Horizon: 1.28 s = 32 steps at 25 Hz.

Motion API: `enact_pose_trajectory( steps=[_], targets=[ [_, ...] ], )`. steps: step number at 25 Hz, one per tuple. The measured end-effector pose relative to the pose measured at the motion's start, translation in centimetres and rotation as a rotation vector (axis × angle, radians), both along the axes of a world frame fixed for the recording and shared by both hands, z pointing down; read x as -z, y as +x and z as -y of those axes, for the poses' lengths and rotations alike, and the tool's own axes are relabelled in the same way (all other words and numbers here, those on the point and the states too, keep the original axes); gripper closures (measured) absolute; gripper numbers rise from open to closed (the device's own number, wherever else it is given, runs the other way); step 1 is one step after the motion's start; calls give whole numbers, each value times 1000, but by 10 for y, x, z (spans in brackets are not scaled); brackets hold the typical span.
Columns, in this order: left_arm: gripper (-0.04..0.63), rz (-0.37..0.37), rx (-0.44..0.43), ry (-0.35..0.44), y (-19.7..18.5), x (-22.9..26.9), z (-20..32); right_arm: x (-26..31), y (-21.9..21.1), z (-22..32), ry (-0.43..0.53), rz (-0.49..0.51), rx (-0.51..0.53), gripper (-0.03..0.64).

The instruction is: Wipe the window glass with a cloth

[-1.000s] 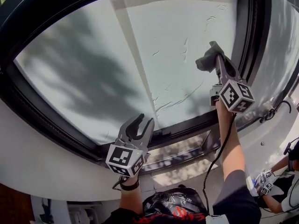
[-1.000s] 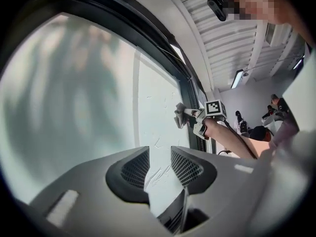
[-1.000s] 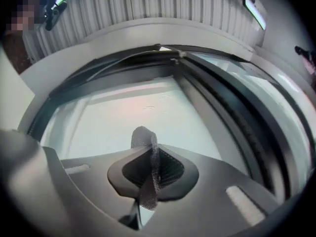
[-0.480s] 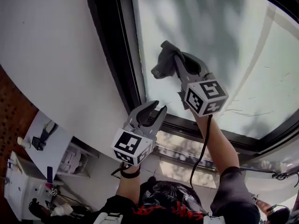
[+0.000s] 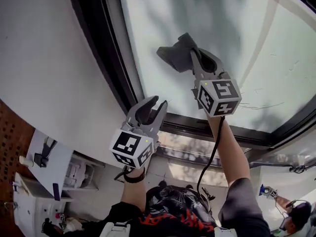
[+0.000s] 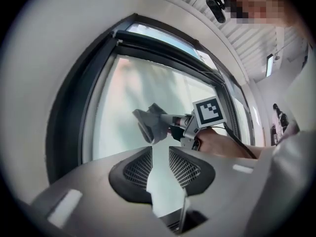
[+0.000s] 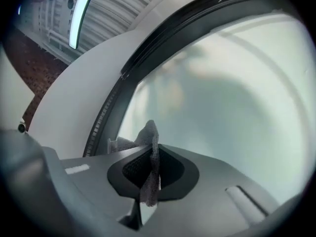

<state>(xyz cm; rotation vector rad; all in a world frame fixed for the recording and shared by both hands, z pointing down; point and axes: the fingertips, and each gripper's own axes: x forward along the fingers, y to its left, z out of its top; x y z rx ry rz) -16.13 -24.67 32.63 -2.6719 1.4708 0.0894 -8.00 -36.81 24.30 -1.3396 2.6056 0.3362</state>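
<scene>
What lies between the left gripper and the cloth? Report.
Nothing: the left gripper view shows only window glass between the left gripper, whose empty jaws have just been closing, and the cloth in the right gripper.

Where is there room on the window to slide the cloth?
The glass is bare from the cloth across to the far side, and above it. Tight spot: the lower corner, where the black frame runs beside the cloth in the right gripper, and the left gripper, fingers empty and just closing, sits close by.
</scene>
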Motion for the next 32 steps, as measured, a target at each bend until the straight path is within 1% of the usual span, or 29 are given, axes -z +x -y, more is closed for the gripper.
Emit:
enact_pose_trajectory(
  steps=[3,6,9,12,13,15,16,17,18,19,20,21,25,27,30,32],
  targets=[
    [500,-8,-142,-4,60,1,7,6,97,-18,31,19,-146,598],
    [500,-11,-282,-22,130,-4,8,-1,212,-34,23,20,-334,598],
    [500,16,-378,-27,187,-7,3,-9,325,-42,10,35,-506,598],
    [500,34,-438,-25,220,-8,-9,-15,427,-56,33,40,-687,598],
    [500,36,-448,-27,226,-9,-12,-17,459,-62,21,56,-758,598],
    [500,45,-448,-37,233,-14,-12,-26,513,-73,-20,121,-886,598],
    [500,49,-443,-42,234,-16,-10,-30,532,-77,-35,158,-929,598],
    [500,51,-438,-45,235,-17,-8,-33,542,-80,-40,188,-950,598],
    [500,51,-435,-46,235,-18,-7,-34,542,-81,-35,206,-945,598],
    [500,51,-429,-46,234,-18,-6,-34,530,-81,-21,212,-913,598],
    [500,51,-415,-47,230,-20,-5,-31,506,-78,0,206,-853,598],
    [500,50,-394,-50,224,-21,-3,-26,471,-75,31,189,-773,598],
    [500,50,-314,-51,182,-30,9,-13,296,-74,167,115,-421,598],
    [500,48,-254,-43,149,-33,12,-16,201,-68,188,68,-243,598],
    [500,47,-122,-41,81,-32,10,-22,52,-55,202,-52,15,598],
    [500,70,-55,-66,42,-36,7,-27,-28,-48,181,-99,153,598]
  ],
)
